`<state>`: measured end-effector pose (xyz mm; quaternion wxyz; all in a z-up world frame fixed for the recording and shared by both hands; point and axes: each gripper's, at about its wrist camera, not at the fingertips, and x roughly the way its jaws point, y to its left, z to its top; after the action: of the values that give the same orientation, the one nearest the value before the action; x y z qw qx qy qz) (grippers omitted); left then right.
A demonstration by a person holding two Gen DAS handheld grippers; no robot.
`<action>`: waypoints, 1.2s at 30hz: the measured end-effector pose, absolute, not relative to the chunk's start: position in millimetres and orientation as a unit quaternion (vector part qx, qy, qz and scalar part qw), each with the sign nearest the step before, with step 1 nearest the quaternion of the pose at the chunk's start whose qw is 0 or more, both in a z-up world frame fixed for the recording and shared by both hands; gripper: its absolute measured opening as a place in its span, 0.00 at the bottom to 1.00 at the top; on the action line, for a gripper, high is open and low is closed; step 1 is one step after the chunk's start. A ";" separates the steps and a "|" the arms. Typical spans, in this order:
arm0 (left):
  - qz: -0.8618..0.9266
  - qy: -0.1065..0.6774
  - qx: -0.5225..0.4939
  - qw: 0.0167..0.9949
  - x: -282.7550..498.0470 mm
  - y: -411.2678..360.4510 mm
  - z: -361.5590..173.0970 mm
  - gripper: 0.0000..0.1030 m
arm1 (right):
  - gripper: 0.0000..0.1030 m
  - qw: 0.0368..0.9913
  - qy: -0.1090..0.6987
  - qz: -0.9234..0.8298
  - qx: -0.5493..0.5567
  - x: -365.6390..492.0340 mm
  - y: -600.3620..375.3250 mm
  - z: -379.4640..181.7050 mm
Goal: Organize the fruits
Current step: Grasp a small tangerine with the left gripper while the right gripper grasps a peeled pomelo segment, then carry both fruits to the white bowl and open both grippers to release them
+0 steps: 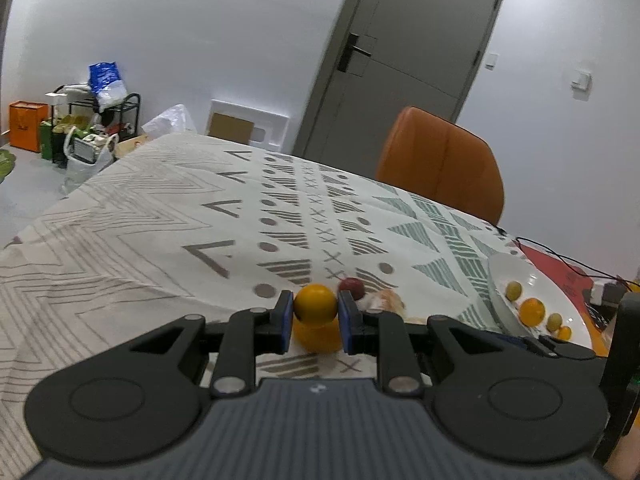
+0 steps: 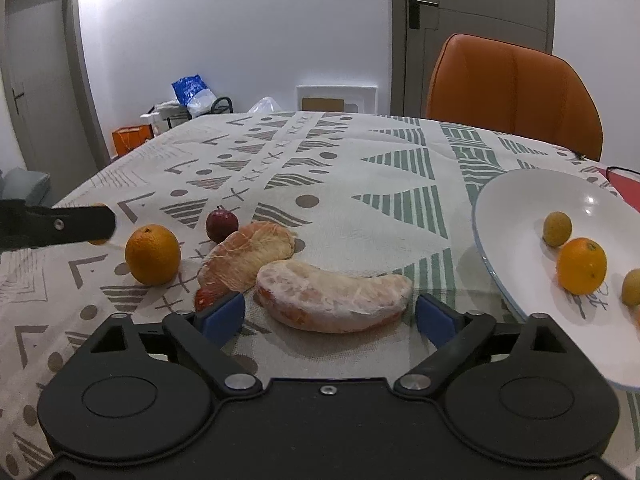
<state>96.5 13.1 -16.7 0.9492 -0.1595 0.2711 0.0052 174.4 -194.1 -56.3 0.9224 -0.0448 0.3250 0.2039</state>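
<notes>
Left gripper clamped on a small orange fruit; right gripper spread wide behind a pomelo segment.
Left to right on the tablecloth: orange, dark red fruit, second segment, white plate cut off at the frame edge.

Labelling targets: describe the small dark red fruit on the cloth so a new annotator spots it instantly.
Start at the white plate on the right of the patterned tablecloth, then look left past the two peeled pomelo segments. The dark red fruit sits just behind the farther segment, right of the orange. It is the only small, round, maroon one.
</notes>
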 end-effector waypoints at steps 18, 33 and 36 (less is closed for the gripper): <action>0.023 0.268 -0.168 0.948 91.0 32.6 -17.7 0.21 | 0.81 0.931 0.304 0.193 -0.058 171.5 -188.0 -41.9; -0.013 0.265 -0.125 0.956 100.4 -15.2 -3.1 0.21 | 0.81 0.947 0.267 0.177 -0.015 159.3 -232.0 -18.6; -0.020 0.267 -0.119 0.956 103.3 -26.2 -3.0 0.22 | 0.81 0.950 0.263 0.169 -0.010 158.1 -244.0 -18.0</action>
<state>103.3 -26.2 -3.0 0.9560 -0.1186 0.2674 -0.0203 158.1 -244.0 -18.0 0.9497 -0.0099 0.2634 0.1693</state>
